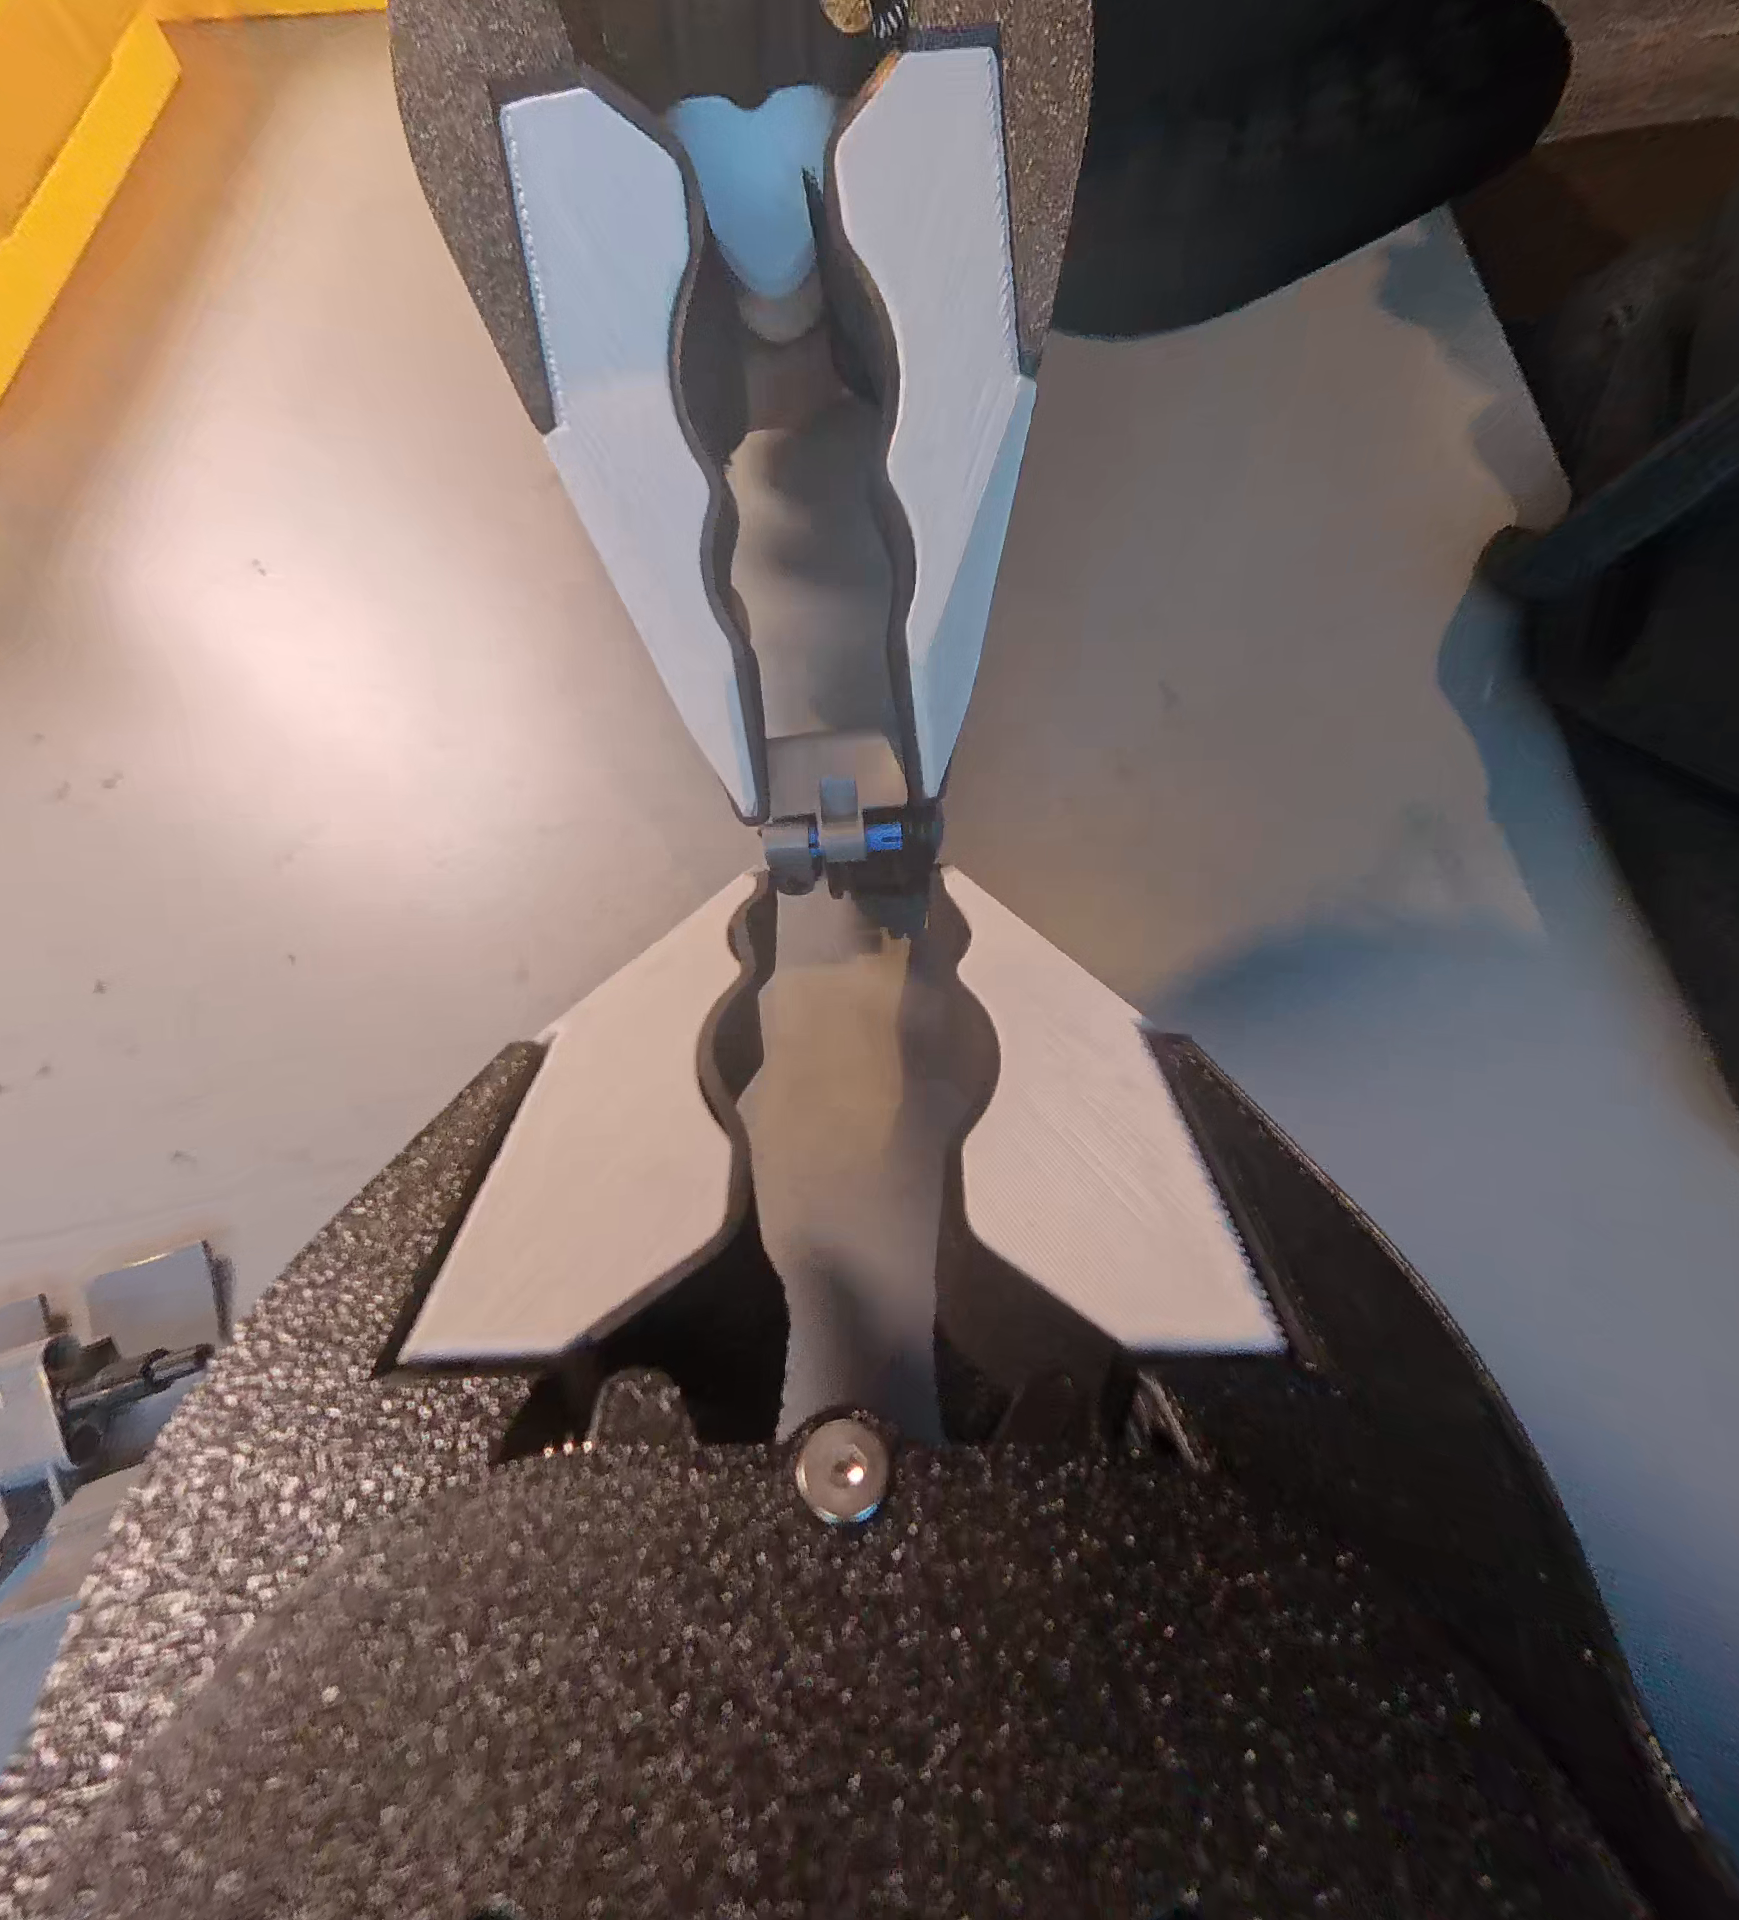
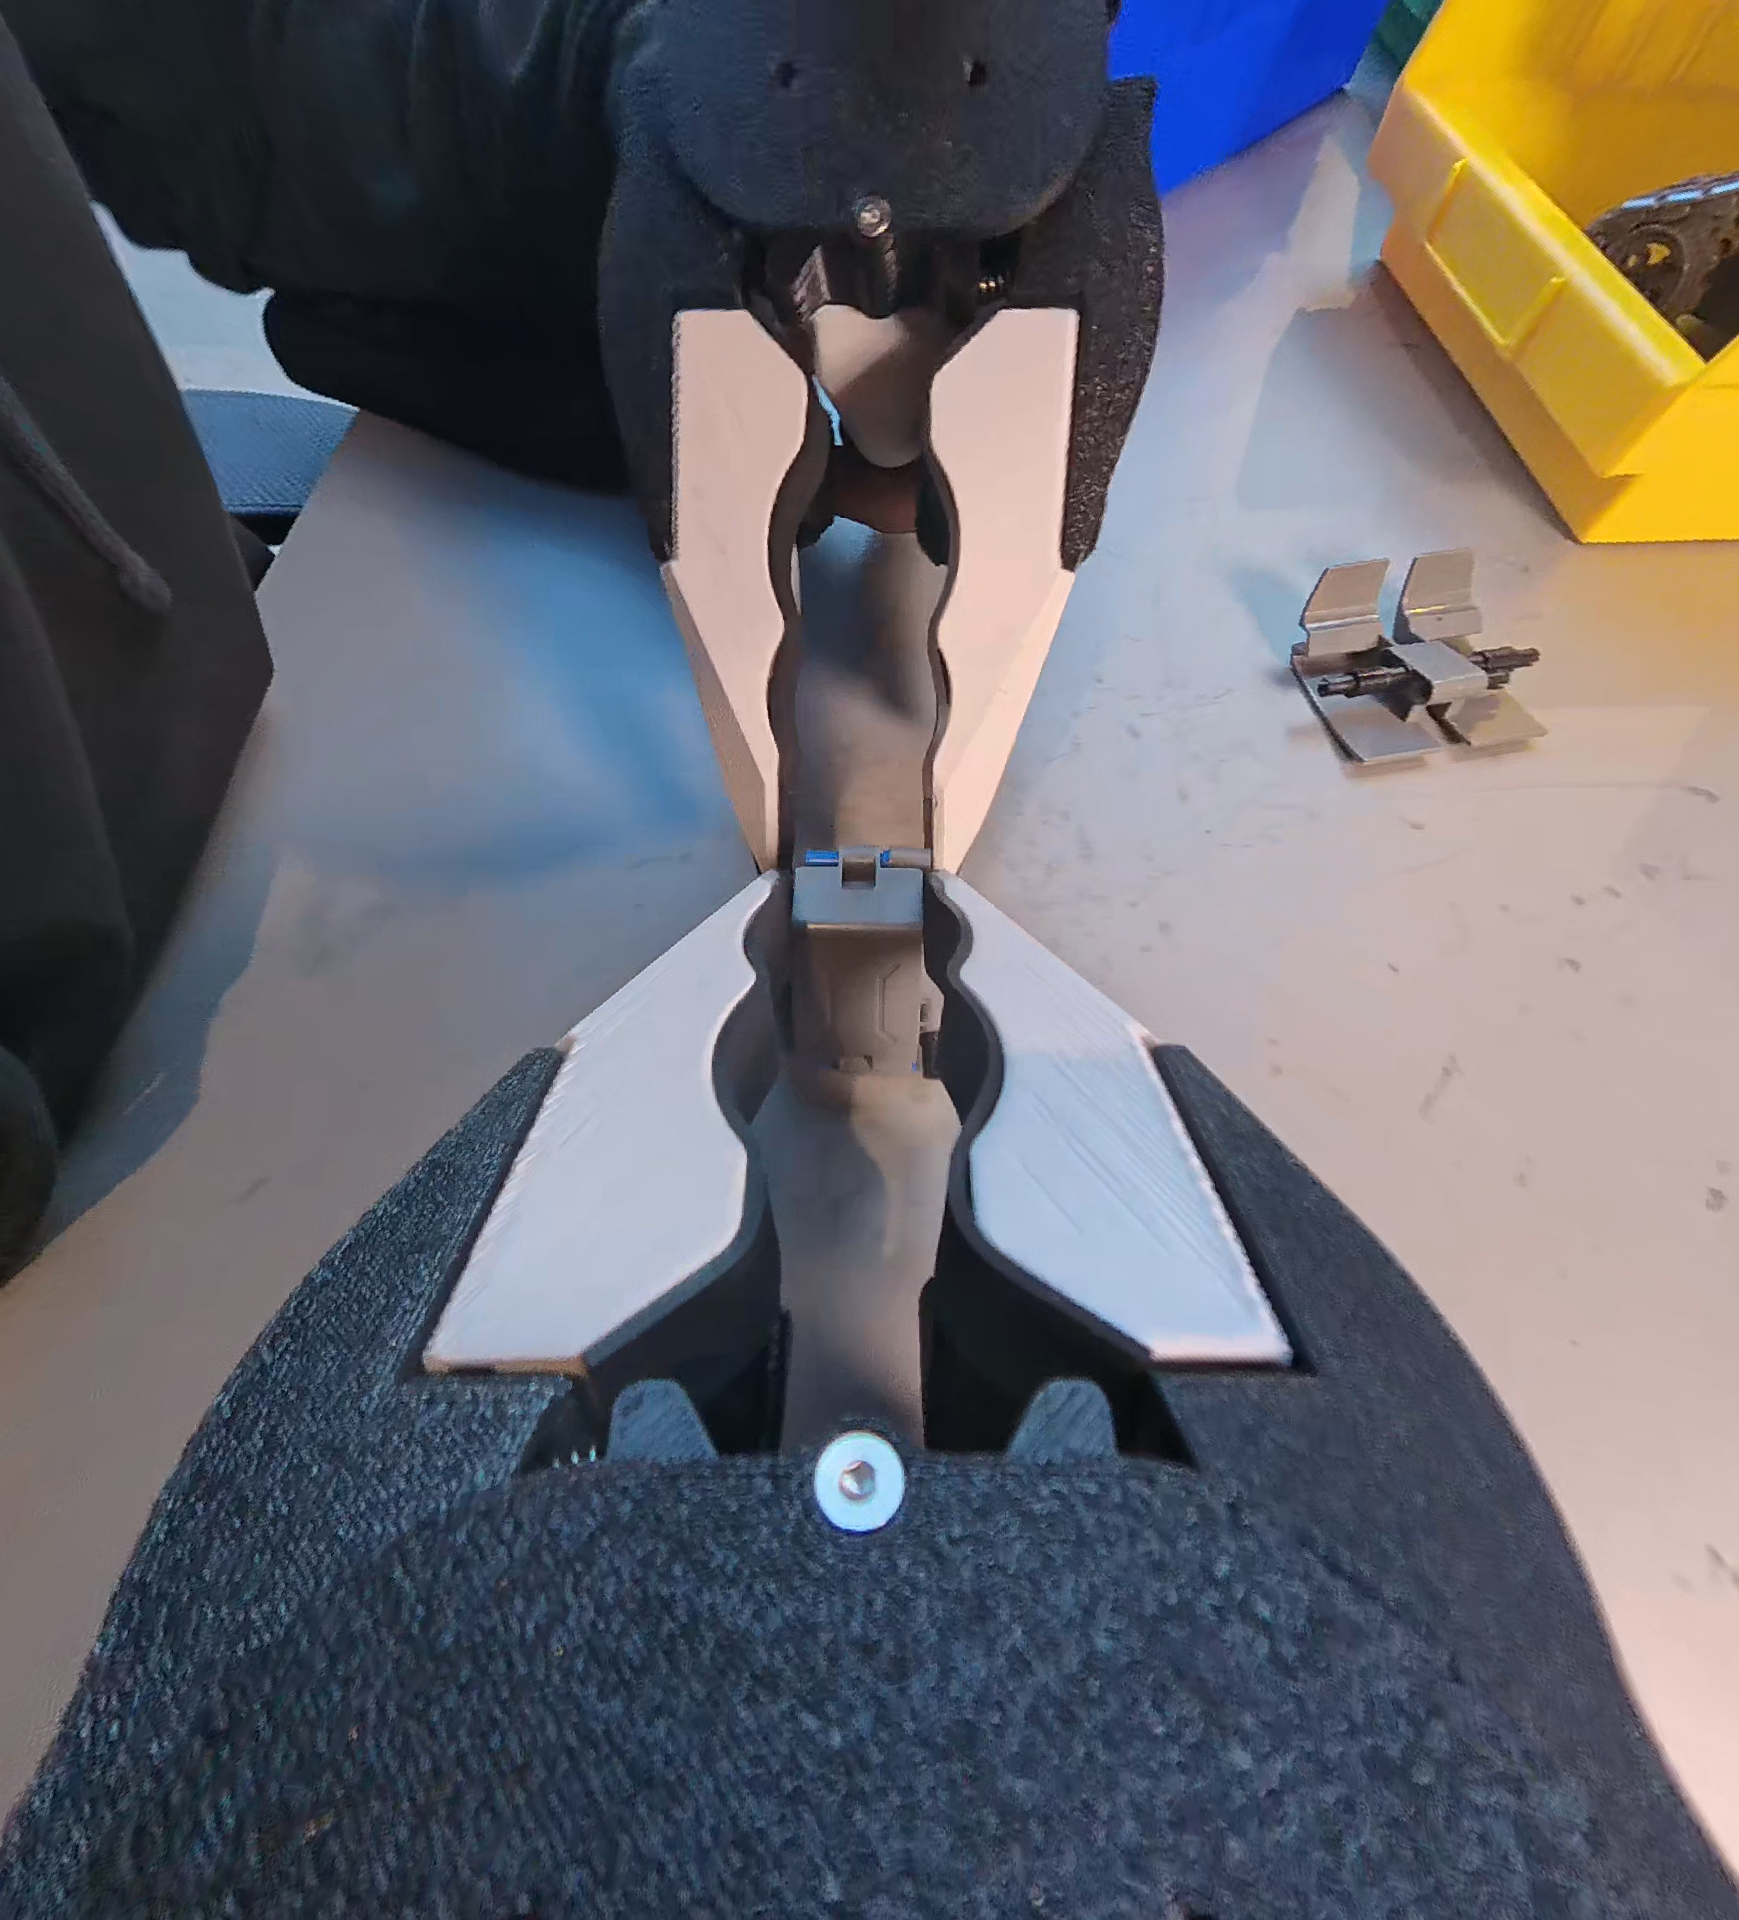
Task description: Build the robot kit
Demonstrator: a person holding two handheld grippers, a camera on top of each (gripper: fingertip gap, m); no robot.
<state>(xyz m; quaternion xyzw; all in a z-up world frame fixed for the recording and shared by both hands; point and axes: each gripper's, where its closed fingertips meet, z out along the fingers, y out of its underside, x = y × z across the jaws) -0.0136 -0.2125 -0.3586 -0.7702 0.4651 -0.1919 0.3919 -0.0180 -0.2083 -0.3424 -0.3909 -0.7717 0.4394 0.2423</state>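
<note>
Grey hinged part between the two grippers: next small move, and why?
Probably a small push of the two grippers toward each other along the pin line. The left gripper and the right gripper meet tip to tip, each with jaws closed on one half of the grey hinged part, and blue pin is exposed at the knuckles, so it may not be fully seated.

Left gripper (image 1: pixel 852 881): mine, levelled at the grey hinged clip (image 1: pixel 844 840), white fingers (image 1: pixel 626 1164) narrowed to a slim gap, tips pinching its near end. Right gripper (image 2: pixel 854 883): directly opposite, tip to tip with the left across the clip, fingers closed on the clip's body. Left hand (image 2: pixel 449 187): black-gloved, behind its gripper.
</note>
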